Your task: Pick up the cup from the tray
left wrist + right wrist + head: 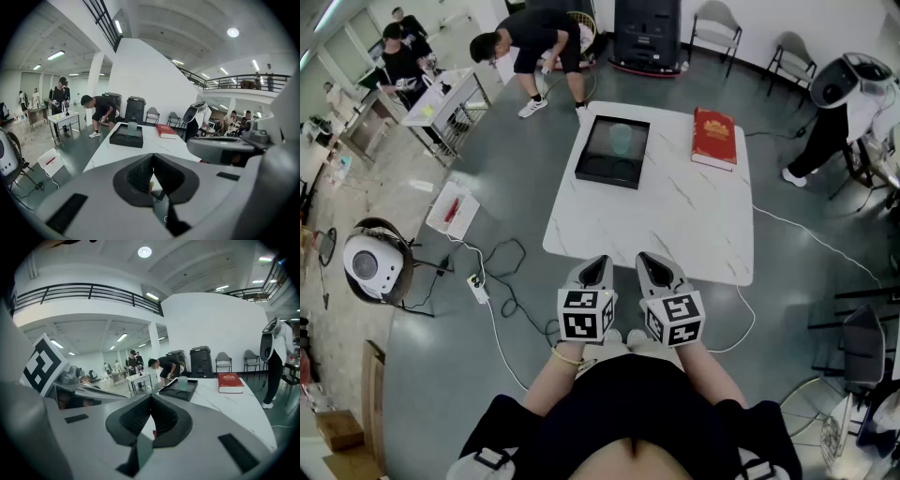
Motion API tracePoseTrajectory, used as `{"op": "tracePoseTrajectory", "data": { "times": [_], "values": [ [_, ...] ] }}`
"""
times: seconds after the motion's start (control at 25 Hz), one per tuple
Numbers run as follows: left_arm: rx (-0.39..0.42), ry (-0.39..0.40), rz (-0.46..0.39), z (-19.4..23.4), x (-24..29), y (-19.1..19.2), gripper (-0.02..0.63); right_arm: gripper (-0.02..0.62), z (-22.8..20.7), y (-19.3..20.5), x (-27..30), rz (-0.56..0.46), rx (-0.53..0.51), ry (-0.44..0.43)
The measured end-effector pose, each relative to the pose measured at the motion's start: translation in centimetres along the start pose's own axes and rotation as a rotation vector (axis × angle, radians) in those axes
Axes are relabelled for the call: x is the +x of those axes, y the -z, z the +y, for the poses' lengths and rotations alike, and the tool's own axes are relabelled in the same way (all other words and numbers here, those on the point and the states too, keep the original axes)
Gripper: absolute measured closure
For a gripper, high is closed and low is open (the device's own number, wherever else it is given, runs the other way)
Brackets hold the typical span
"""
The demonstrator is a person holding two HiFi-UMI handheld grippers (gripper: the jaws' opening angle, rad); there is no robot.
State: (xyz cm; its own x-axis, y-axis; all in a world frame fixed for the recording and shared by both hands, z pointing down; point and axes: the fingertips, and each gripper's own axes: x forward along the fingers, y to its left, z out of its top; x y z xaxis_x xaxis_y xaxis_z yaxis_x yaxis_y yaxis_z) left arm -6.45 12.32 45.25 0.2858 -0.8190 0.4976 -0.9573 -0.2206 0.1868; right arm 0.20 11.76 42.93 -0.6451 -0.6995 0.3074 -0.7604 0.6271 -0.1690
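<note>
A pale green translucent cup (622, 140) stands upright in the black tray (593, 164) at the far left part of the white marble table (675, 216). The cup (132, 129) and tray (123, 139) show ahead in the left gripper view, and the cup (183, 383) and tray (180, 393) ahead in the right gripper view. My left gripper (596, 268) and right gripper (653, 266) sit side by side at the table's near edge, far short of the tray. Both have their jaws shut together with nothing between them.
A red book (713, 137) lies at the table's far right. A person (534, 47) bends over beyond the tray, another (848, 103) stands at the right. Cables and a power strip (478, 287) lie on the floor to the left, beside a round white machine (370, 265).
</note>
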Motion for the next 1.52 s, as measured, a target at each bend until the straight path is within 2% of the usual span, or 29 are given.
{"op": "tracePoseTrajectory", "data": {
  "times": [0.72, 0.96, 1.16, 1.52],
  "values": [
    [0.011, 0.002, 0.007, -0.6, 1.3, -0.4, 0.597, 0.586, -1.4, 0.0, 0.3, 0.002, -0.002, -0.004],
    [0.012, 0.02, -0.007, -1.6, 1.9, -0.6, 0.597, 0.586, -2.6, -0.1, 0.1, -0.018, 0.046, -0.015],
    [-0.015, 0.054, -0.035, -2.9, 2.5, -0.7, 0.597, 0.584, -4.0, -0.2, -0.3, -0.014, 0.046, -0.024],
    [-0.046, -0.009, -0.058, -3.5, 3.8, -1.2, 0.597, 0.585, -6.1, 0.1, -0.6, -0.004, 0.03, -0.064]
  ]
}}
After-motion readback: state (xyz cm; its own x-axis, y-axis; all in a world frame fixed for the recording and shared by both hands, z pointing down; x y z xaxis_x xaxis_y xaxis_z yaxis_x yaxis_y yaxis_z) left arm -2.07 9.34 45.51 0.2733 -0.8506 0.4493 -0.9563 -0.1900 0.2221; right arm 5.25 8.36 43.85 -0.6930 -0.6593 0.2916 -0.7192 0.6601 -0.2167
